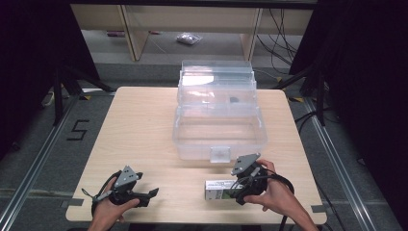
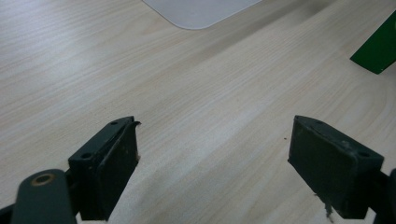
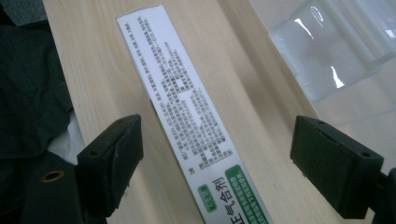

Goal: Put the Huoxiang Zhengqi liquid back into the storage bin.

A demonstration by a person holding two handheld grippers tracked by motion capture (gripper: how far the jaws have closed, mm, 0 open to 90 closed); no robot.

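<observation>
Our right gripper (image 1: 234,185) sits low over the near right part of the table (image 1: 144,125), its jaws spread wide, and between them in the right gripper view lies the long white carton (image 3: 187,107) with small black print and a green band at its near end; neither jaw touches it. From the high view we see that carton (image 1: 217,189) lying flat near the table's front edge, its long side roughly along that edge, with the right hand (image 1: 272,195) wrapped around the gripper body just to its right. Just beyond it stands the clear plastic box (image 1: 219,132), open, with its lid (image 1: 216,77) tipped back toward the far edge and a small latch tab on its front wall facing us. Our left gripper (image 1: 153,193) rests at the near left of the table, well apart from the carton, held in the left hand (image 1: 110,209); its jaws are also wide apart over bare wood, as the left gripper view shows, with a corner of the clear box at the top and a green edge of the carton (image 2: 378,49) at the far right.
</observation>
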